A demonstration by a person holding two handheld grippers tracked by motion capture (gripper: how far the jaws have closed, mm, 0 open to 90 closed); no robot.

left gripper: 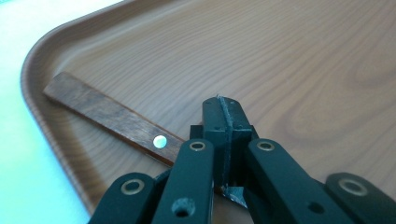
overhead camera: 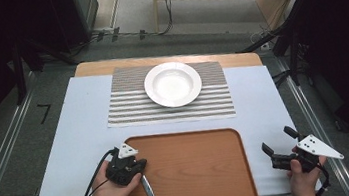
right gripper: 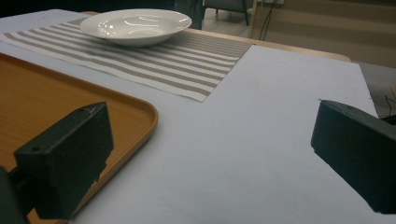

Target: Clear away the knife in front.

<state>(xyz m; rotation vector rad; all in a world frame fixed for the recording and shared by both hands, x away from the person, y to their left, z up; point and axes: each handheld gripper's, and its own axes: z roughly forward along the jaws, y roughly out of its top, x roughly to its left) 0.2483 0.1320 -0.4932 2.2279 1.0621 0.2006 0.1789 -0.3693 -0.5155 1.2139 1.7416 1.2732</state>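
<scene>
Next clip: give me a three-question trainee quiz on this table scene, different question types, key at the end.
1. True or false: the left gripper is shut on the knife.
2. Where does the white bowl rest? A) in the tray B) on the striped placemat C) on the bare sheet
3. Fill in: the right gripper has its jaws ____ above the white sheet, beside the tray.

Key: 1 true; 2 B, on the striped placemat; 3 open.

Grey floor (overhead camera: 22, 147), wooden table (overhead camera: 93, 67), dark surroundings
</scene>
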